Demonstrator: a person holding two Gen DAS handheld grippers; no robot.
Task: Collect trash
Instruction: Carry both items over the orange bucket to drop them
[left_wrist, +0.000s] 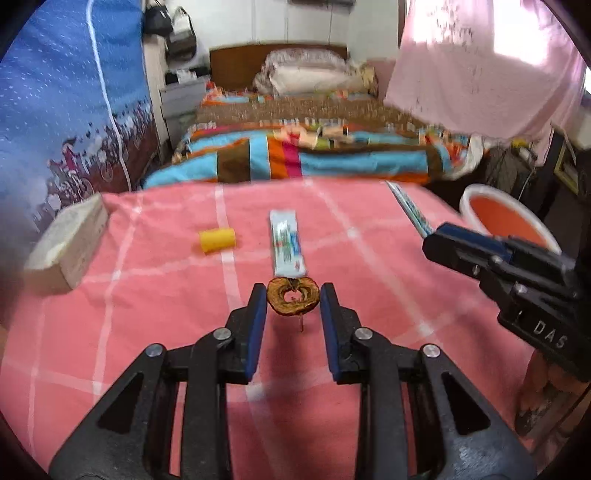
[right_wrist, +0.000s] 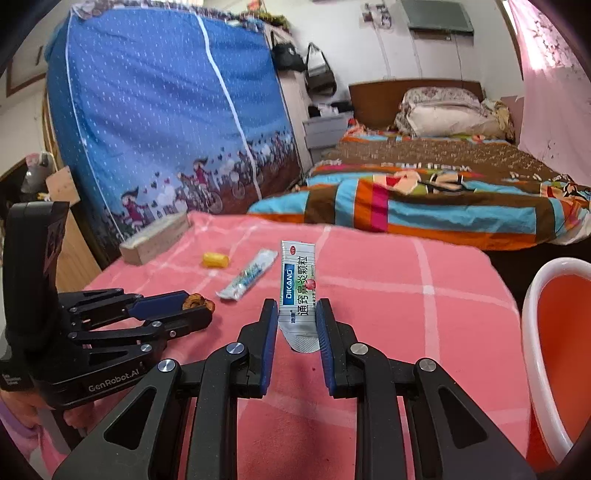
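Grippers both clamped, as I read it. My left gripper (left_wrist: 293, 301) has its pads against either side of a brown dried fruit ring (left_wrist: 293, 301), held just above the pink checked cloth (left_wrist: 369, 258); from the right wrist camera that ring (right_wrist: 198, 302) shows at the fingertips. My right gripper (right_wrist: 297, 321) pinches a silver sachet (right_wrist: 298, 291) that stands upright between its pads, blue label and printed characters facing the camera.

Taking the ring as landmark: a blue-and-white wrapper (left_wrist: 287, 246) lies flat on the cloth directly beyond it, nearly touching. A small yellow roll (left_wrist: 217, 240) sits beyond and to the left, apart from the wrapper. A pale block (left_wrist: 66, 245) rests farther left at the cloth's edge. An orange bin (left_wrist: 509, 221) with a white rim stands well off to the right, past the right gripper (left_wrist: 430, 236).
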